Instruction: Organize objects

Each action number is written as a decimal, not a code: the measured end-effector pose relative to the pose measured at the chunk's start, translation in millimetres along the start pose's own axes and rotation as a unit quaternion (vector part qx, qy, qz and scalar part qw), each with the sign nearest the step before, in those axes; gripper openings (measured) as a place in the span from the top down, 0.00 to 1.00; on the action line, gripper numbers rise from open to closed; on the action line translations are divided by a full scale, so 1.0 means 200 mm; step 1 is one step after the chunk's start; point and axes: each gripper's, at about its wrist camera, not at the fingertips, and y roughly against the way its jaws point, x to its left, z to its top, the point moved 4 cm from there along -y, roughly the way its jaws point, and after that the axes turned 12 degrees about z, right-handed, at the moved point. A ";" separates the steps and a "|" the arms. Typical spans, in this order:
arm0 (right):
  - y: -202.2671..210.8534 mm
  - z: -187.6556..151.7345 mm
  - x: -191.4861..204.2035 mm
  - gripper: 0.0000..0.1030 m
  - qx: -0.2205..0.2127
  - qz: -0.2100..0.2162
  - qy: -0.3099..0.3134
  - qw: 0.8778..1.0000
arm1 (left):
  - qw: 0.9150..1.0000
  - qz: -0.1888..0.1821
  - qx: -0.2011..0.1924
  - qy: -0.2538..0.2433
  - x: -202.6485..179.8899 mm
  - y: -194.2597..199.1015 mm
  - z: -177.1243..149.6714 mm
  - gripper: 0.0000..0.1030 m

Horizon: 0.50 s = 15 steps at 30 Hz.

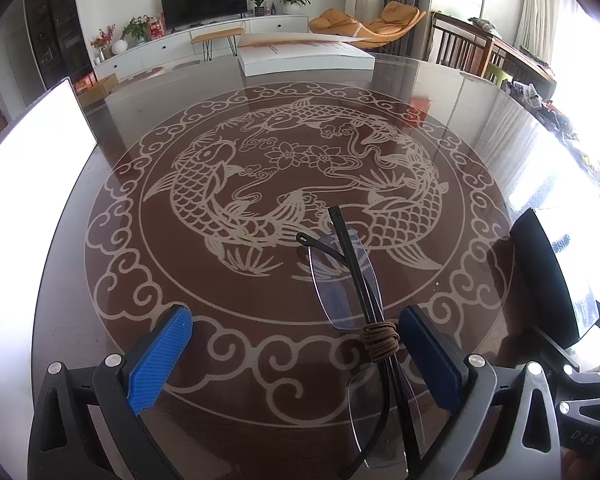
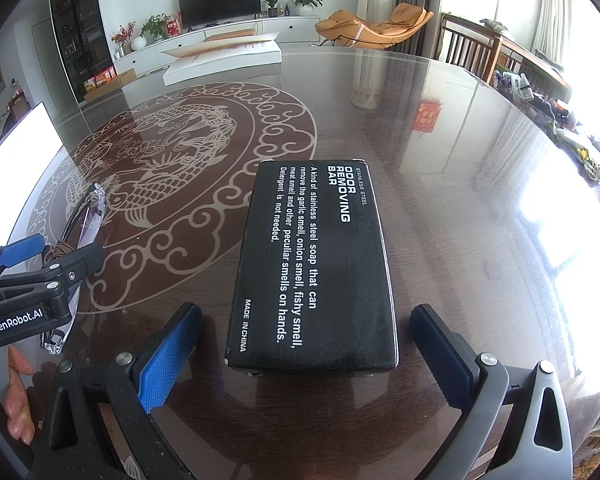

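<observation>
Folded rimless glasses [image 1: 346, 280] with black arms, tied at the middle by a brown cord [image 1: 380, 340], lie on the glass table between the fingers of my left gripper [image 1: 296, 340], close to the right finger. The left gripper is open and empty. A black box [image 2: 312, 272] printed "Odor Removing Bar" lies flat between the fingers of my right gripper [image 2: 308, 344], which is open and not touching it. The box also shows at the right edge of the left wrist view [image 1: 548, 276]. The left gripper [image 2: 32, 256] and glasses [image 2: 86, 216] show left in the right wrist view.
The round dark table [image 2: 440, 160] has a fish pattern under glass. A flat white box [image 1: 304, 56] lies at its far edge and a bright white panel [image 1: 36, 136] stands at the left. Wooden chairs [image 1: 468, 52] and clutter are at the right.
</observation>
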 end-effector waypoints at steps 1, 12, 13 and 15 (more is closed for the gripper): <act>0.00 0.00 0.00 0.00 0.000 0.000 0.000 1.000 | 1.000 0.000 0.002 0.000 0.00 0.00 0.00 0.00; 0.01 0.10 -0.06 0.02 0.105 0.076 -0.034 0.991 | 0.997 -0.023 0.045 -0.056 -0.02 0.01 0.05 0.19; 0.01 0.13 -0.06 0.14 0.108 0.071 -0.029 0.991 | 0.998 -0.027 0.030 -0.057 -0.03 0.03 0.05 0.43; 0.00 0.16 -0.04 0.43 0.122 0.050 -0.004 0.991 | 0.998 -0.026 0.010 -0.063 -0.03 0.07 0.05 0.78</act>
